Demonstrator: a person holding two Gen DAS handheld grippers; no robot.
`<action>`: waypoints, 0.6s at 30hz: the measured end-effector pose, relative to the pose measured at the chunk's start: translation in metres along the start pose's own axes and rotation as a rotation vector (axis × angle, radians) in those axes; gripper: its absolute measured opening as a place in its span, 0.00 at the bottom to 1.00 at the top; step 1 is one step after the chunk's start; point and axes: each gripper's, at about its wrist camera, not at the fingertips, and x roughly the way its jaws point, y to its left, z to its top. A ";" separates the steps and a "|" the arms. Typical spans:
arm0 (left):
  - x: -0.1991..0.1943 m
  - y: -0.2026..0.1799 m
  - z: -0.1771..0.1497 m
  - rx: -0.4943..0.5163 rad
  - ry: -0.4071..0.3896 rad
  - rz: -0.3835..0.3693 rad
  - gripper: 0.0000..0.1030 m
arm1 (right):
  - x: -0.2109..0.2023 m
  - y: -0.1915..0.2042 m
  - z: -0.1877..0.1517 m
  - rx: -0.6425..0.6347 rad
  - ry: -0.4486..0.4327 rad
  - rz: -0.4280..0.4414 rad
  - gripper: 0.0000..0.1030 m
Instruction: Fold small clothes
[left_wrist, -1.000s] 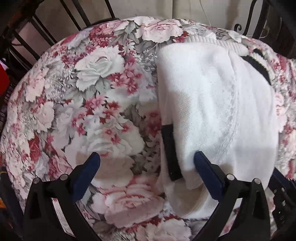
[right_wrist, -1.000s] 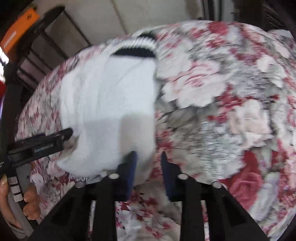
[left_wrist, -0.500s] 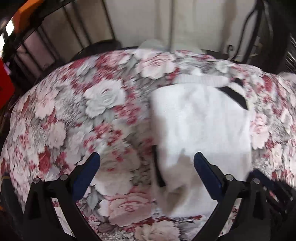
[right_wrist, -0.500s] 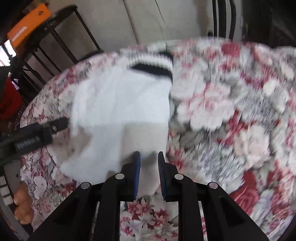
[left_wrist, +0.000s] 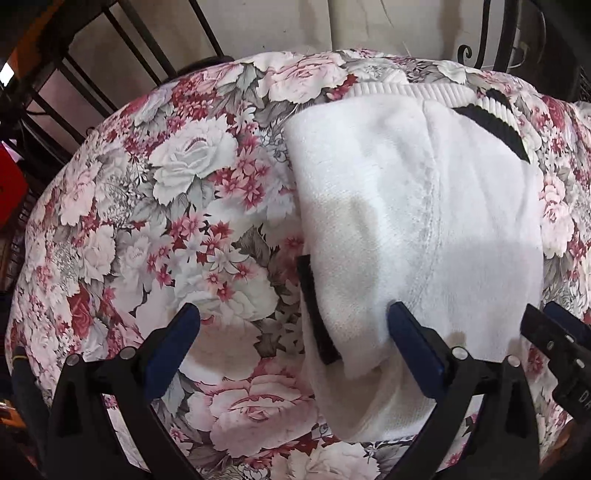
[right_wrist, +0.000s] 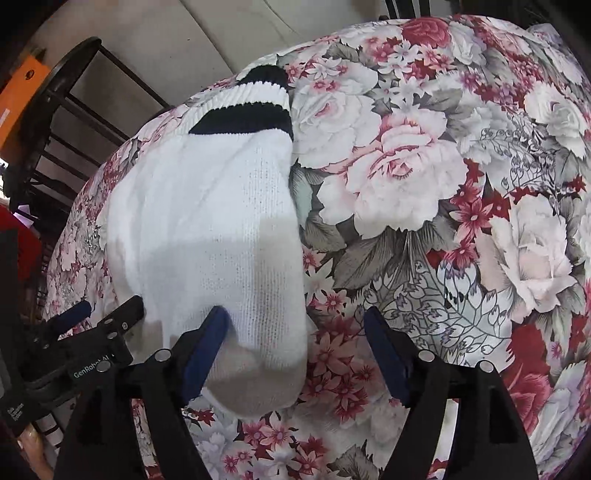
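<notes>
A small white knit sweater with black stripes on its ribbed cuff lies folded on the floral cloth; it also shows in the right wrist view. A black stripe edges its near left side. My left gripper is open, its right finger on the sweater's near edge, its left finger over bare cloth. My right gripper is open over the sweater's near right corner, holding nothing. The right gripper's body shows at the left view's right edge.
The table is covered by a floral cloth with pink and red roses, also in the right wrist view. Dark metal chair frames stand behind the table, with a pale wall beyond. An orange object sits far left.
My right gripper was shut on the sweater's edge and has opened and let go. Both grippers dropped back close to the sweater after lifting away.
</notes>
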 end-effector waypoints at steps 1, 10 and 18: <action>-0.002 -0.003 -0.001 -0.003 0.000 -0.002 0.96 | -0.001 0.001 0.000 -0.008 -0.003 -0.006 0.75; 0.001 0.005 0.002 -0.040 0.008 -0.037 0.96 | -0.021 0.005 0.003 -0.030 -0.043 -0.009 0.76; -0.004 0.004 0.005 -0.028 -0.002 -0.033 0.95 | -0.043 0.030 0.006 -0.132 -0.142 -0.009 0.76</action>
